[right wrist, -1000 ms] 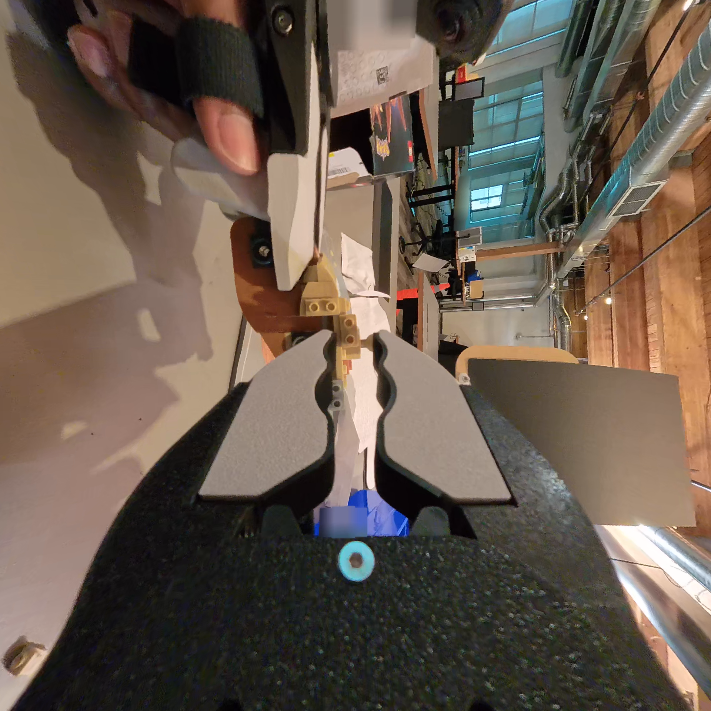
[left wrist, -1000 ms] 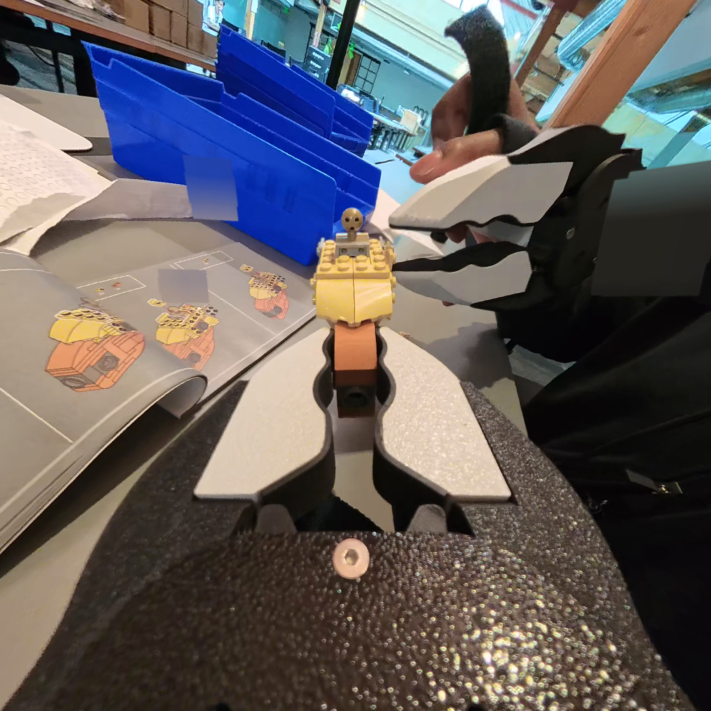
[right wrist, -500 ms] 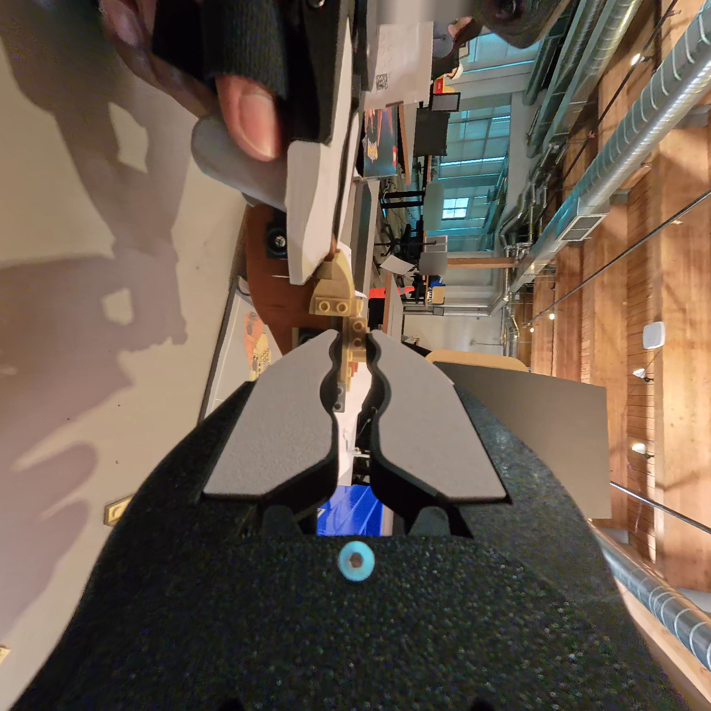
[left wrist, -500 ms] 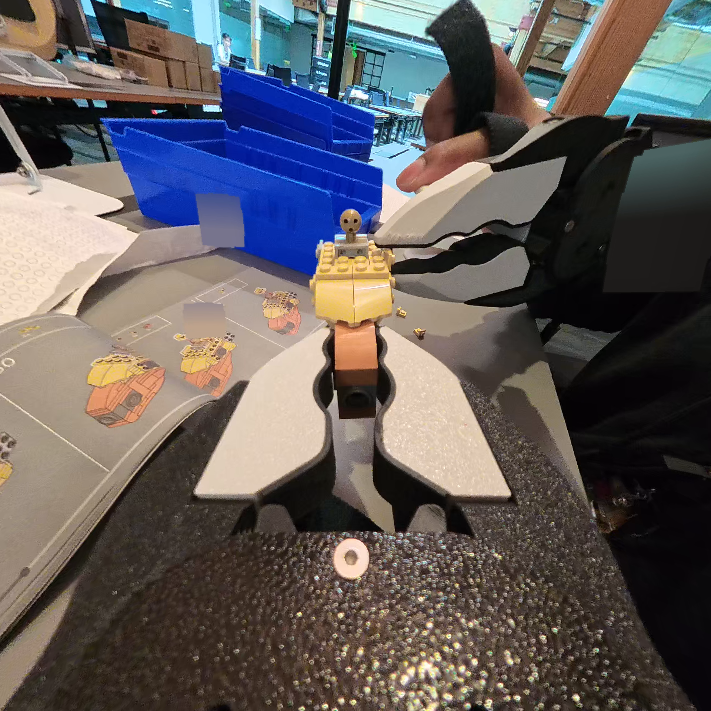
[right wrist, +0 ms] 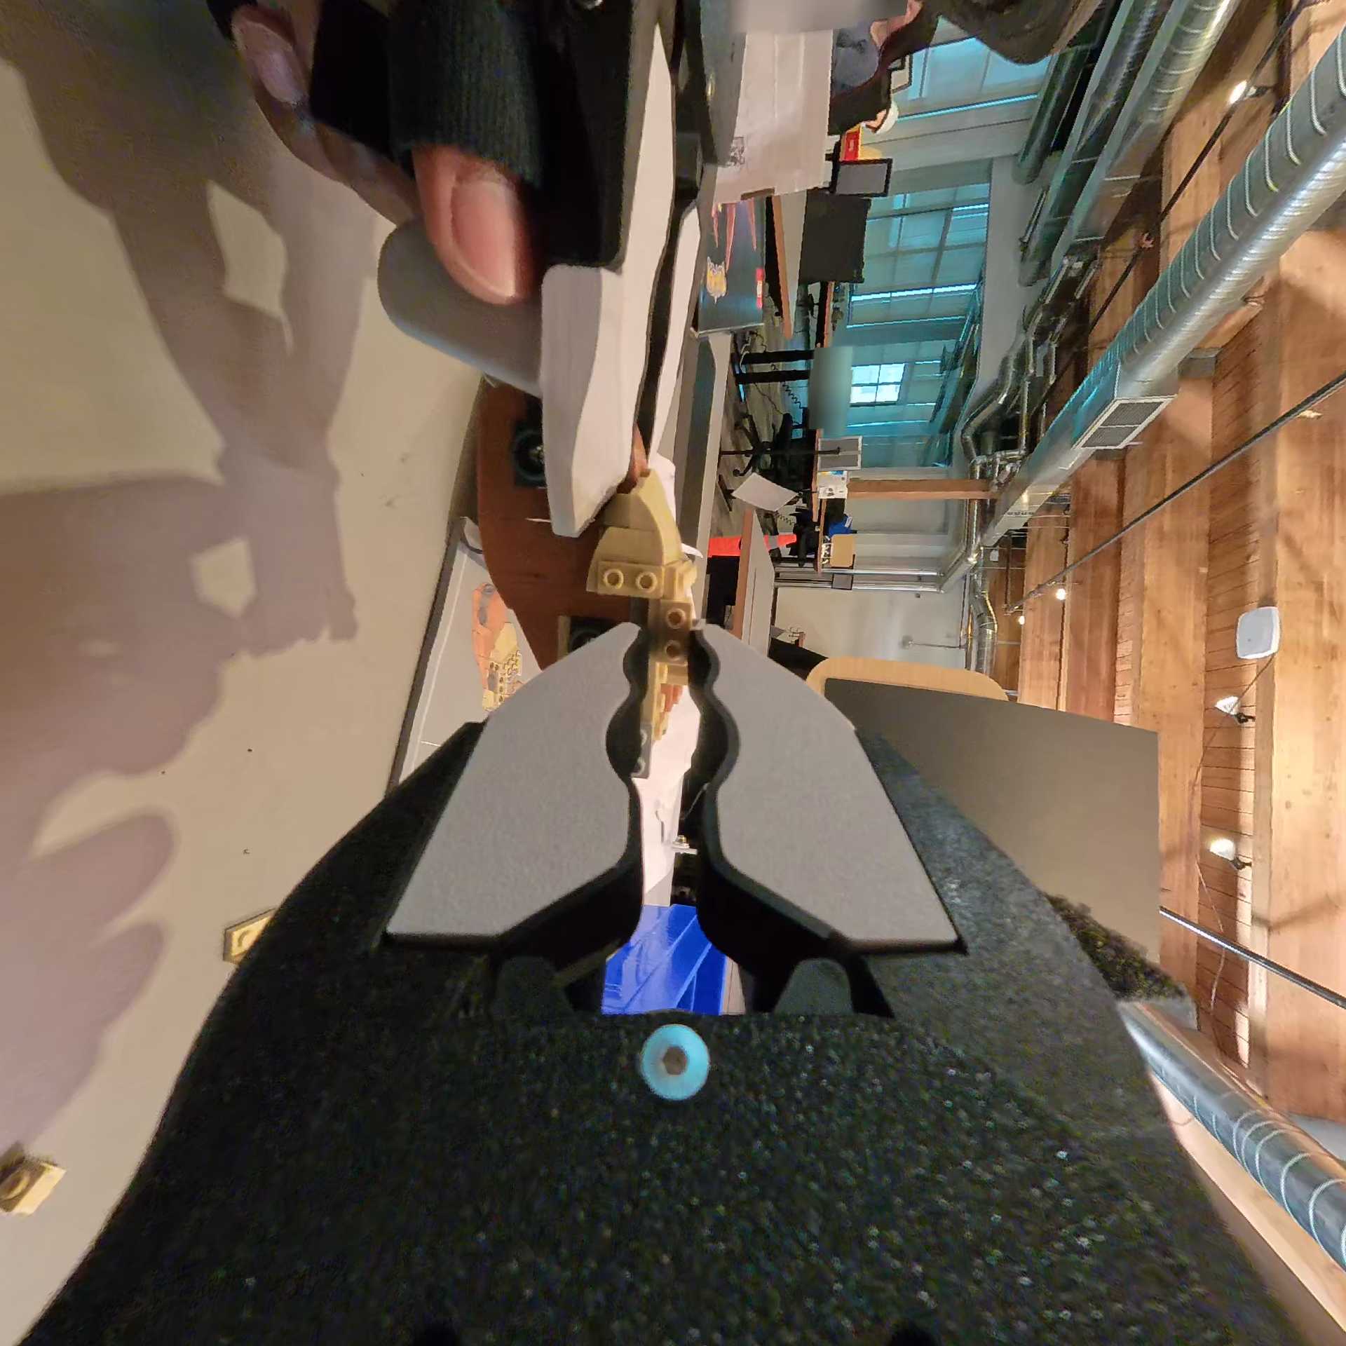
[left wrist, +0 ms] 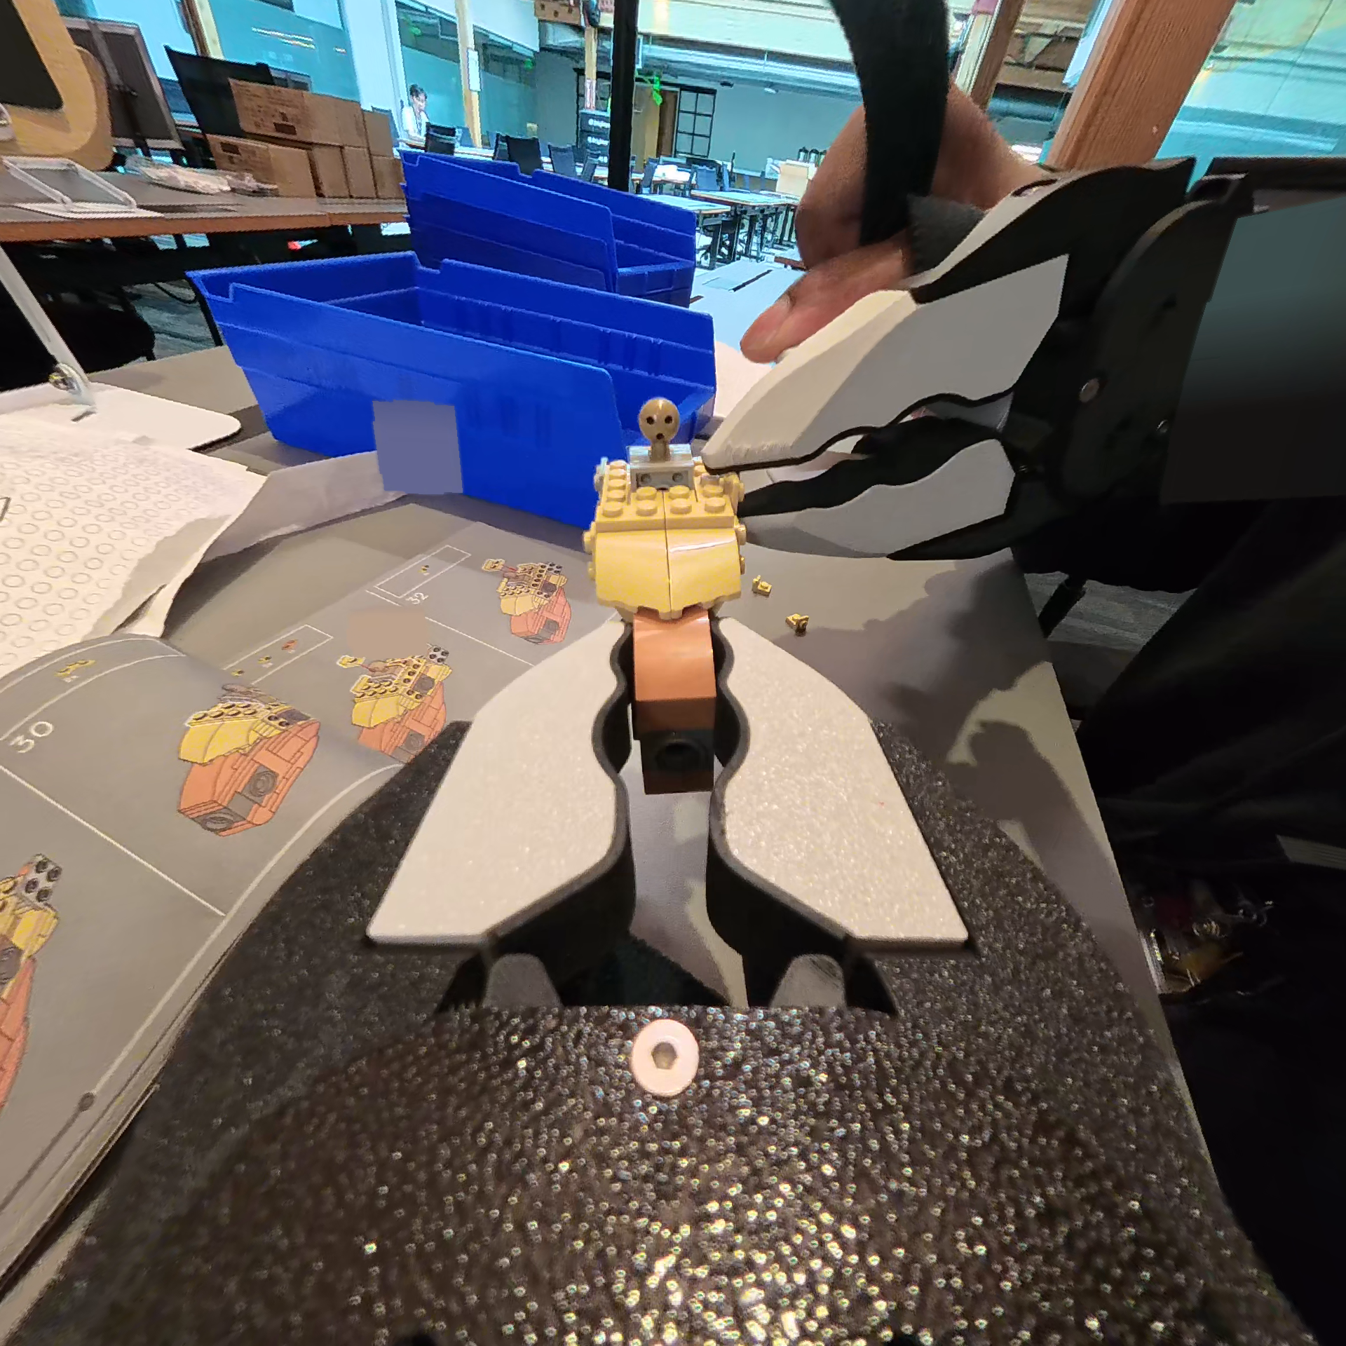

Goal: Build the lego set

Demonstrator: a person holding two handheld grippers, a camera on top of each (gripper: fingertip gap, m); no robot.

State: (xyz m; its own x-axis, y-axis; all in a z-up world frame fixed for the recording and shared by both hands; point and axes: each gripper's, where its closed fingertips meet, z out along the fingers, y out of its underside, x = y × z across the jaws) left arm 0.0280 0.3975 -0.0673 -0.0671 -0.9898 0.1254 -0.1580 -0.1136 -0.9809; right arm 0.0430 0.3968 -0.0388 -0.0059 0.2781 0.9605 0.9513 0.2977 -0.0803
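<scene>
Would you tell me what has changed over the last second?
The right gripper moved in from the right until its fingertips met the model's tan top edge. The left gripper stayed shut on the model's brown base; the booklet and blue bins stayed put.

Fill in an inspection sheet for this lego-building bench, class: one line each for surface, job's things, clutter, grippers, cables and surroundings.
Surface: grey table, mostly covered on the left.
Job's things: lego model, tan top on a brown base, held off the table; open instruction booklet lies at left; two small tan loose pieces lie beside the model.
Clutter: blue bins behind the model; white perforated sheet at far left.
Grippers: left gripper shut on the model's brown base; right gripper shut on the model's tan studded edge, entering from the right.
Cables: nothing seen.
Surroundings: open workshop with tables, cardboard boxes, wooden post, ceiling ducts.
</scene>
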